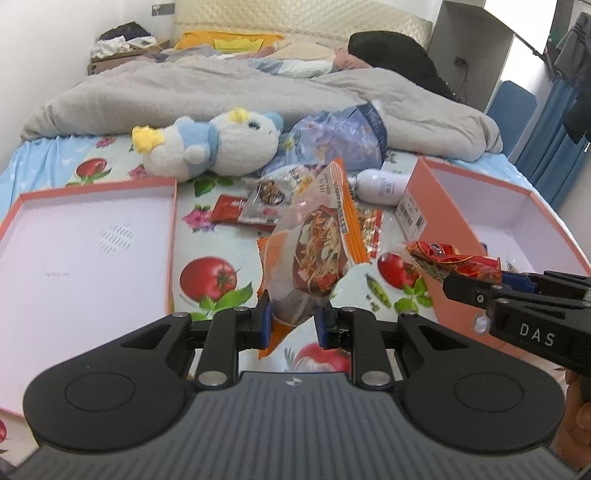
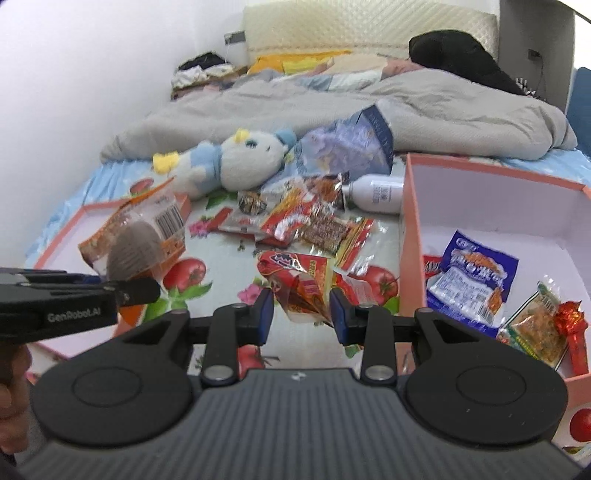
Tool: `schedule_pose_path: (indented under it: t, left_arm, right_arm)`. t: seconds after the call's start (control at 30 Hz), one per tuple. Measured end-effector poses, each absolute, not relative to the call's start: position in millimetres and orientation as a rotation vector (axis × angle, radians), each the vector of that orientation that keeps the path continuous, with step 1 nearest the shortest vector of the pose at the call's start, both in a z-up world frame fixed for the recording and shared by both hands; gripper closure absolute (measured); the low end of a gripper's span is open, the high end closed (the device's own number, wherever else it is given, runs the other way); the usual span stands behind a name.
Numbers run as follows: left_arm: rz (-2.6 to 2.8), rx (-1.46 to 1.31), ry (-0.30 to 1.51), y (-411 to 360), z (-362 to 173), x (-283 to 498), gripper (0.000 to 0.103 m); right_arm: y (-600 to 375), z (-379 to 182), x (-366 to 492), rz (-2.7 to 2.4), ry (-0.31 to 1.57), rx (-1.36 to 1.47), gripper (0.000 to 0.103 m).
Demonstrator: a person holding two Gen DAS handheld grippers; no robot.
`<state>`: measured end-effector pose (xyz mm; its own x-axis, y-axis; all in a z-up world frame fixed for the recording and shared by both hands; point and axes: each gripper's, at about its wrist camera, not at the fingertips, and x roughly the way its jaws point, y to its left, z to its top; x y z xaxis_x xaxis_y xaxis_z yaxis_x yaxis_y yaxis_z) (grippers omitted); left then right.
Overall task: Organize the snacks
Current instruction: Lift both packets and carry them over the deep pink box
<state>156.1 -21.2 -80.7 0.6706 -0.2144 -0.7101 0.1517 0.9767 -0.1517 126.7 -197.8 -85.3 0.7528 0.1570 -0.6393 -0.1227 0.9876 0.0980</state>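
Snacks: our left gripper [image 1: 293, 323] clamps an orange crinkly noodle packet [image 1: 314, 240]; our right gripper [image 2: 303, 314] clamps a red foil packet [image 2: 299, 284]. Right of both, the pink cardboard box [image 2: 413, 236] holds four; beyond, several packets [image 2: 314, 221] remain loose.

We are in a home bedroom. We see a bed [image 1: 110, 162] with a grey quilt [image 1: 229, 92], a padded headboard [image 1: 295, 22] and a plush toy [image 1: 214, 144].

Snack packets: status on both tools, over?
Left tool shut on orange noodle-print packet, lifted off bed. Right tool shut on crinkled red packet. Loose packets remain between pink boxes; nothing blocking.
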Motion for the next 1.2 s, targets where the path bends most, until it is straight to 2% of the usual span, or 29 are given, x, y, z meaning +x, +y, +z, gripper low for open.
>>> schedule_pose_path:
  t: [0.63, 1.2]
  left_arm:
    - [-0.284, -0.099, 0.699, -61.4, -11.3, 177.3, 0.077]
    - [-0.41, -0.107, 0.682, -130.4, 6.6, 186.6, 0.077]
  right_arm:
    - [-237.8, -29.0, 129.3, 0.088, 0.568, 0.055, 0.067]
    - [-293.9, -14.6, 123.0, -0.018, 0.524, 0.041, 0.067]
